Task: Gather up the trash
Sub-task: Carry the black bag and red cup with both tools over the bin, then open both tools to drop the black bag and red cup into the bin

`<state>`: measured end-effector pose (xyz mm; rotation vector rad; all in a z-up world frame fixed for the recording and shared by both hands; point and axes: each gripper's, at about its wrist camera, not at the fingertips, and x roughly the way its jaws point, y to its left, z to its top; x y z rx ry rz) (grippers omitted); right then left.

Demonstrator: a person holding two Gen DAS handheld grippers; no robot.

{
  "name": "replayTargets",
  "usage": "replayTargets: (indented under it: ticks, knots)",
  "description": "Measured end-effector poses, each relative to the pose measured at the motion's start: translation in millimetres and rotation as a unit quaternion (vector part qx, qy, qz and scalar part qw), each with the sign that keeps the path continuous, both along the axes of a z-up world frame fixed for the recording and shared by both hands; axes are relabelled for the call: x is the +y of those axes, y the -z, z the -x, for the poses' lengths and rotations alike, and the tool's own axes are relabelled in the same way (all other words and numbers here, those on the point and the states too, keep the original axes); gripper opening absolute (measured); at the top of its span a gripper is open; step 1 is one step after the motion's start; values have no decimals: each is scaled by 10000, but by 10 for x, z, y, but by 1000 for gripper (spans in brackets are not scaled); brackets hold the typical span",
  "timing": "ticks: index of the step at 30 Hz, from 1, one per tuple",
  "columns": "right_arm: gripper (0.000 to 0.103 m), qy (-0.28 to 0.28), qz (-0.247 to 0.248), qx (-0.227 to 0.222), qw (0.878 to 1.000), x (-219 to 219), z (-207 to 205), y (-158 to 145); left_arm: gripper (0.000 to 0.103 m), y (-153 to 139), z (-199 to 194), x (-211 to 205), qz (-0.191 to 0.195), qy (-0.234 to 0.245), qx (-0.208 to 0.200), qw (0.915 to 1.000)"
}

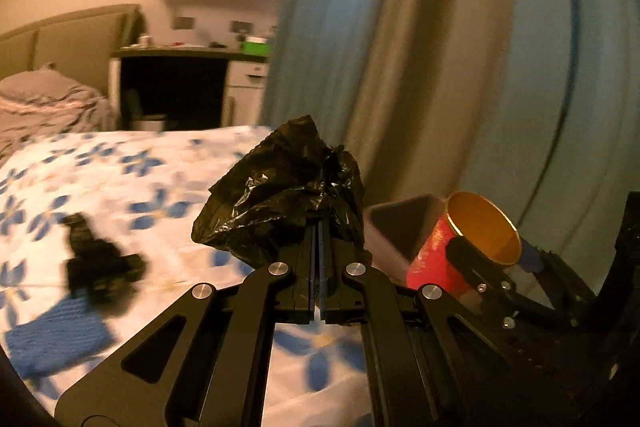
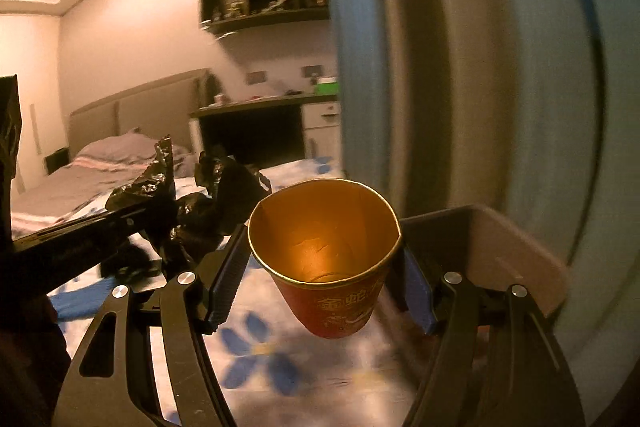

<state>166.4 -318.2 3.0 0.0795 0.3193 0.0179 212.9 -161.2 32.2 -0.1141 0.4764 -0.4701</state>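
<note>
One cup, upright and tilted, mouth up, is clamped by the right gripper; one bag is pinched in the clenched left gripper.

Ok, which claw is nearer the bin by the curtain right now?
Right. The right claw, holding the red paper cup, sits right beside the bin. The left claw, shut on the black plastic bag, is farther away, over the bed.

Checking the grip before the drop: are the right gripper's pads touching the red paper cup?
Touching. The right wrist view shows the right gripper with both blue pads pressed against the red paper cup, which hangs between them.
</note>
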Motion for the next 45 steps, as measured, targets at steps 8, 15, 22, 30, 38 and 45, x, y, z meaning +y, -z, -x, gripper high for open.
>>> replayTargets:
  ticks: [8, 15, 22, 30, 38, 45]
  knots:
    - [68, 940, -154, -119, 9954, -754, 45, 31, 0, 179, -245, -922, 79, 833, -2, 9965]
    - [68, 1392, -271, -98, 9898, -1113, -54, 117, 0, 462, -513, -1453, 35, 1261, 259, 9917]
    - [69, 1431, -324, 44, 9892, -1190, -242, 245, 26, 780, -668, -1679, -147, 1744, 684, 9822]
    - [76, 1381, -393, 160, 9895, -1209, -356, 329, 86, 853, -669, -1246, -47, 1040, 694, 9921]
    - [85, 1401, -363, 64, 9895, -1119, -275, 219, 93, 640, -477, -637, -81, 359, 363, 9987]
    - [85, 961, -415, 45, 9945, -737, -133, 153, 93, 556, -196, 174, -427, -623, 67, 9971]
